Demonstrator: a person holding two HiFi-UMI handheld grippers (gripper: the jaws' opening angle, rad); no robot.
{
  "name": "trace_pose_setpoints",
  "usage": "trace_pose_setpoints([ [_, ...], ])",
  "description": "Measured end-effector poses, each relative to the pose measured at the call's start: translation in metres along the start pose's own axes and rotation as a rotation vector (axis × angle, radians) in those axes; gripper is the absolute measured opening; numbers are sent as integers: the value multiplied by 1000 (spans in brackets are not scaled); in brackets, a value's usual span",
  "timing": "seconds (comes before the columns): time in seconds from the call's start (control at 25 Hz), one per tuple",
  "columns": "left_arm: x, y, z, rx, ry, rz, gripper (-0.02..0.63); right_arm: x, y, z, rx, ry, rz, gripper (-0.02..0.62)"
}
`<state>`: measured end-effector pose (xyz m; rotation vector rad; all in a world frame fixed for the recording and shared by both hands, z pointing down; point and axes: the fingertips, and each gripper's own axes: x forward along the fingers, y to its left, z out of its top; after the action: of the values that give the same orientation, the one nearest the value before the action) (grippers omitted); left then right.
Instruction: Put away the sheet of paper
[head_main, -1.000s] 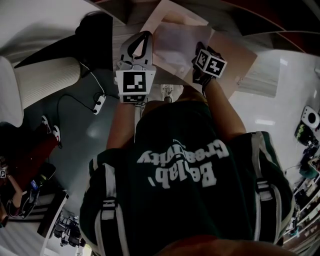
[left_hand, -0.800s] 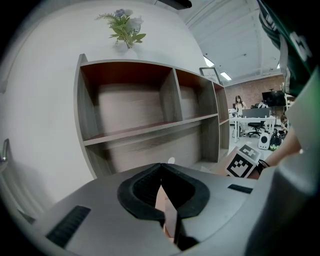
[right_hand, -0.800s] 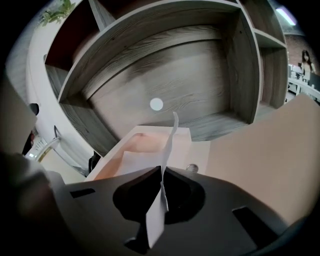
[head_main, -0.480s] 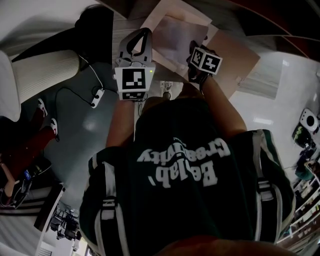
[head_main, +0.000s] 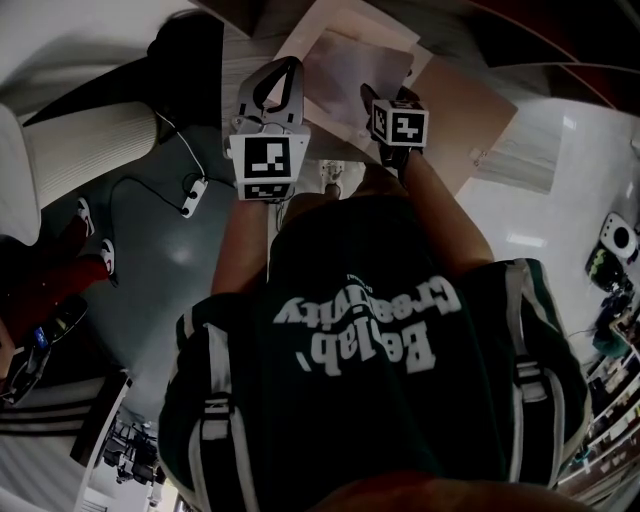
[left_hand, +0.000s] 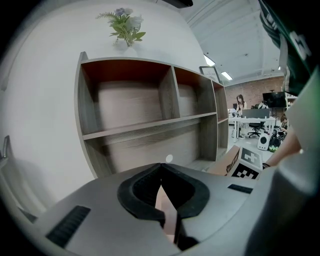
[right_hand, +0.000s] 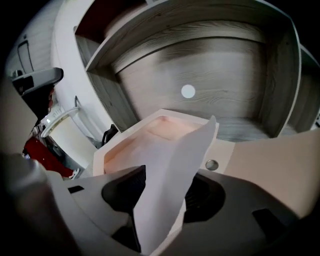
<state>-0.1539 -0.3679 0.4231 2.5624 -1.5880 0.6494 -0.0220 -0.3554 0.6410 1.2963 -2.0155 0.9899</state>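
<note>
**Sheet loose between the right claw's jaws, over the open folder**

Forearms reach away from the person's dark shirt (head_main: 370, 350) toward the far side of the scene, one claw in each hand. The left gripper (left_hand: 161, 167) is held out nearly level. The right gripper (right_hand: 165, 180) tips more steeply down, its marker cube turned to one side.

The left claw's jaws are closed with their tips meeting. A thin pinkish edge, the colour of the folder (right_hand: 117, 145), is pinched between them. In the head view those tips sit at the folder's left edge.

The right claw's jaws have just been opening and now stand wide. The sheet of paper (right_hand: 192, 145) rises between them without being squeezed and leans far-right into the folder's mouth. Its upper corner reaches the folder's far rim. The folder's flap (head_main: 470, 110) lies spread to the right, and a round snap button (right_hand: 212, 164) shows just beside the sheet.

Beyond the folder stands a wood-grain shelf unit (left_hand: 140, 105) with a small plant (left_hand: 124, 22) on top.

The head view is dark, and the marker cube covers the right jaws there. The sheet's lower edge runs out of the right gripper view. The left gripper view shows only a sliver of what is clamped.
</note>
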Motion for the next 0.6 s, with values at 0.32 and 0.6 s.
trace_pose_setpoints([
  [0.32, -2, -3, 2, -2, -26, -17, 18, -15, -10, -7, -112, 10, -62, 222],
  [0.6, -11, -4, 6, -14, -56, -31, 18, -41, -22, -6, -152, -11, -157, 222],
])
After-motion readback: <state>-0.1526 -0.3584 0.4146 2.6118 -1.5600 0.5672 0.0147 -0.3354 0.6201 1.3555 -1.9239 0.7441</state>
